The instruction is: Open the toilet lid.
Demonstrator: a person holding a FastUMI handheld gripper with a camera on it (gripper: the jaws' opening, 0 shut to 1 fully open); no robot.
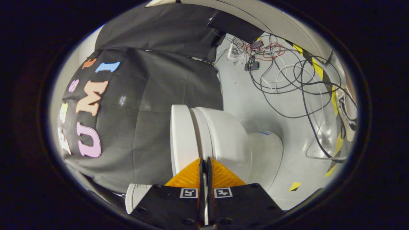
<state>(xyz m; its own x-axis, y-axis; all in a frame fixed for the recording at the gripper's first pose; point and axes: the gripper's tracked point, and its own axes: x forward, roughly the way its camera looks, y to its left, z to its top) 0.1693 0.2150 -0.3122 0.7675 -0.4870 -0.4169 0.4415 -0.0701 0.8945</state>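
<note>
Booth wall [153,105]: we see black cloth hanging behind the toilet and draped beside it.
Floor [255,105]: we see a pale grey surface running past the toilet, with yellow and black hazard tape [319,72] along its far border.
Toilet [223,137]: we see a white bowl and base appearing tilted on its side in our view, just ahead of the fingers and beyond them.
Toilet lid [180,134]: we see a white slab lying flat against the seat [199,134], so it looks closed; its rim sits right at the fingertips.
Cables [287,76]: we see a loose tangle of black, white and red wires on the floor, well apart from the toilet, with a small dark box [252,66] among them.
Gripper [204,159]: we see the two fingers pressed together with just a thin slit between them, nothing visibly pinched; the tips meet at the lid's edge, and we cannot tell whether they touch it.
Tape scrap [294,186]: we see a small yellow piece on the floor near the toilet base.
</note>
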